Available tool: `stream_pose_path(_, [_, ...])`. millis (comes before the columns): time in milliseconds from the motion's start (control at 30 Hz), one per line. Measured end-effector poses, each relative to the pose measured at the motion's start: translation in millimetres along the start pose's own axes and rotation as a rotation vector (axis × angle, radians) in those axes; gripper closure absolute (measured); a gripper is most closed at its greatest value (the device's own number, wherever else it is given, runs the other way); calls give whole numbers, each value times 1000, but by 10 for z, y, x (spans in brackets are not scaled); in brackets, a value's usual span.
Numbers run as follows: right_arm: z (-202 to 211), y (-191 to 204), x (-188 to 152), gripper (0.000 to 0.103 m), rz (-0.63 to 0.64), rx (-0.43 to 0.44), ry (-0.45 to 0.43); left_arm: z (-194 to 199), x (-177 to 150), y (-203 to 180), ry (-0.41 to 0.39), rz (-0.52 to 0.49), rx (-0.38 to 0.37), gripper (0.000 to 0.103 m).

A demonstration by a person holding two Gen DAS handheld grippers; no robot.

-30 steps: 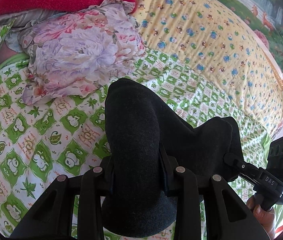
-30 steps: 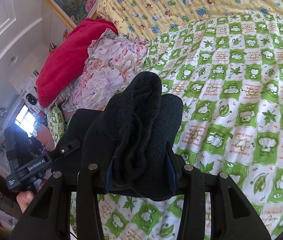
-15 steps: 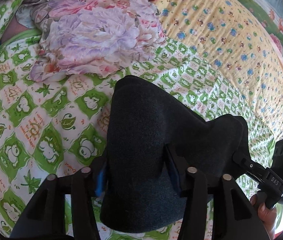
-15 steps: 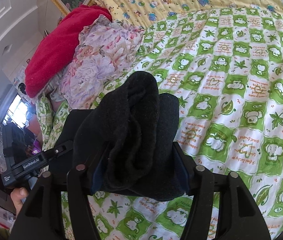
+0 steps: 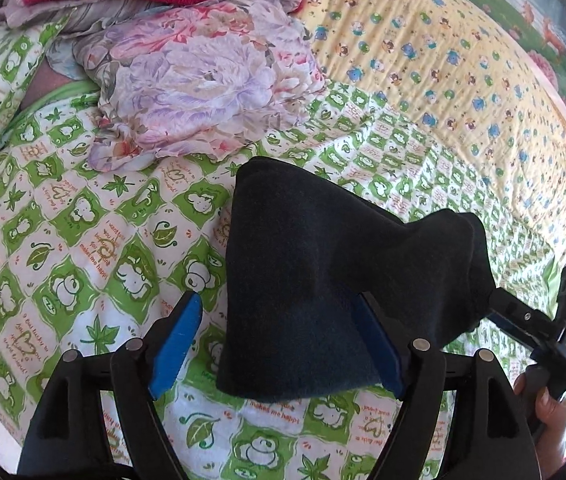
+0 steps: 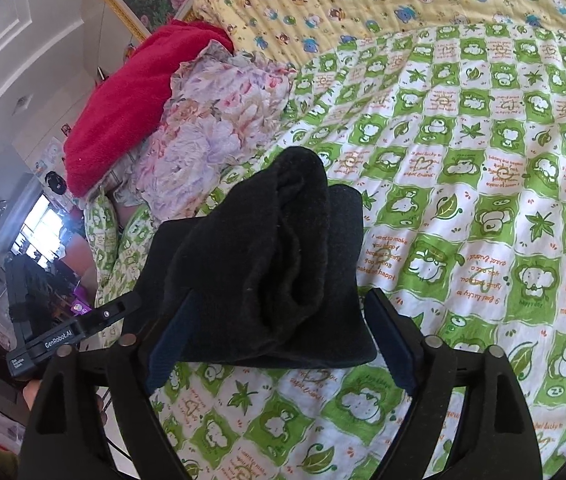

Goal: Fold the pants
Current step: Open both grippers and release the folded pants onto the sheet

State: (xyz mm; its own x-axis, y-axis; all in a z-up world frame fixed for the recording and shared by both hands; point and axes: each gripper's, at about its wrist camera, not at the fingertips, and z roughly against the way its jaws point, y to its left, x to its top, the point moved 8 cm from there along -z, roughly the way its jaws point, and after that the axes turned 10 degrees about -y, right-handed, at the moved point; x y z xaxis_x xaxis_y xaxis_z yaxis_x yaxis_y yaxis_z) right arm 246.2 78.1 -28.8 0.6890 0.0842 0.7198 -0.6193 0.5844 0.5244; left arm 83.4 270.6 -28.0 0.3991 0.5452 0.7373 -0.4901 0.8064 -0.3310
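Both claws spread wide at the two ends of the folded black pants on the bed.

The left gripper (image 5: 279,344) has just been opening; its left blue pad (image 5: 173,348) stands clear of the pants (image 5: 323,272), while the right pad may still brush the cloth. The right gripper (image 6: 281,344) has likewise just been opening, the bundle lying loose between its fingers. The pants rest on the green-checked sheet (image 6: 483,208), near a floral cloth (image 5: 203,80) and a red blanket (image 6: 123,112).
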Motion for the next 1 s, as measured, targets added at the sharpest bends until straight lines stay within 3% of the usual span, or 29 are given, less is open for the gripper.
stream_pose_path(400, [258, 231, -62, 6, 53, 24, -34, 213, -141, -54, 2, -43, 1, 22])
stream_pose_path(1000, [404, 489, -307, 3, 205, -1, -20, 427, -298, -78, -8, -159, 40, 21])
